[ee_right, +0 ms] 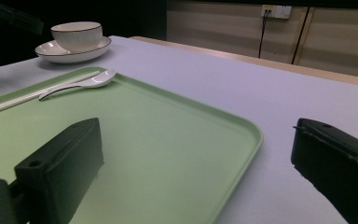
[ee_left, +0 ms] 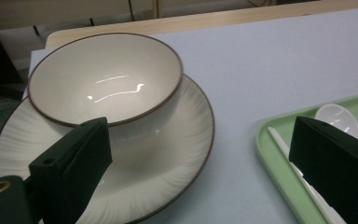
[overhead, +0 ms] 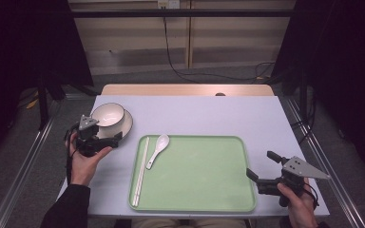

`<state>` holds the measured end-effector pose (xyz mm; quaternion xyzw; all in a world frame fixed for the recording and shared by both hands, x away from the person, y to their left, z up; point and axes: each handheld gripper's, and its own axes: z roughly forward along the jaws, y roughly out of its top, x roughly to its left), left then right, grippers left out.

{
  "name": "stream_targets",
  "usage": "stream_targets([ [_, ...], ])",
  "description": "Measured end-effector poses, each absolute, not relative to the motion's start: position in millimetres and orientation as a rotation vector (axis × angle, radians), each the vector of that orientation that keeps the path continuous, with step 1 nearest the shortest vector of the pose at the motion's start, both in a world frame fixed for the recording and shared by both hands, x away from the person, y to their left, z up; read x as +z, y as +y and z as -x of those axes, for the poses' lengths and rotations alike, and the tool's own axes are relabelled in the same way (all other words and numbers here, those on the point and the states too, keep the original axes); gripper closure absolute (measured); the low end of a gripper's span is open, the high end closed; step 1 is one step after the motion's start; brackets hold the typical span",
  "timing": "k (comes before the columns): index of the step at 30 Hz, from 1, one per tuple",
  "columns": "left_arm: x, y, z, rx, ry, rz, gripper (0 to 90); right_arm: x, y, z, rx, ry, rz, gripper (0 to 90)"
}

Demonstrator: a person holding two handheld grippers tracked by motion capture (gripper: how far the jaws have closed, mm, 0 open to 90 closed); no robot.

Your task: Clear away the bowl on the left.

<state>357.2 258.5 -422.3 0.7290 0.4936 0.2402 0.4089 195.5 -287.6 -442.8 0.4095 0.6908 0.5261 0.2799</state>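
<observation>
Left gripper (overhead: 105, 137) gapes beside bowl (overhead: 108, 114) seated on plate (overhead: 126, 124).

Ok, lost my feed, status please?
Left gripper open at plate. Bowl sits on plate. Right gripper open by tray. Nothing blocking.

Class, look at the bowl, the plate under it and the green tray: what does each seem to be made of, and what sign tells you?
Bowl: probably glazed ceramic; sharp light streaks on a glossy cream inside, thin dark rim.
Plate: likely the same glazed ceramic; fine ribbed lines, matching dark rim.
Tray: looks like matte plastic; even pale green, rounded moulded lip, soft sheen only.
</observation>
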Motion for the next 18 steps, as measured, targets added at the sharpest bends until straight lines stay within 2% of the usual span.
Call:
stream_targets([
  [1,-421,260,-359,0.609,1.265,-1.834,5.8,-443,-288,-196,1.411,1.852,-1.098,2.0],
  [2,-416,264,-364,0.609,1.265,-1.844,13.3,-443,-288,-196,1.41,1.854,-1.096,2.0],
  [3,-415,266,-366,0.616,1.278,-1.823,15.3,-443,-288,-195,1.41,1.855,-1.096,2.0],
  [8,-410,274,-375,0.58,1.328,-1.845,12.4,-443,-288,-195,1.412,1.851,-1.097,2.0],
  [9,-409,280,-379,0.598,1.338,-1.838,12.9,-443,-288,-196,1.412,1.854,-1.096,2.0],
  [11,-408,287,-382,0.618,1.343,-1.832,19.5,-443,-288,-196,1.414,1.855,-1.095,2.0],
  [18,-413,297,-406,0.621,1.42,-1.865,20.5,-443,-288,-196,1.413,1.856,-1.095,2.0],
])
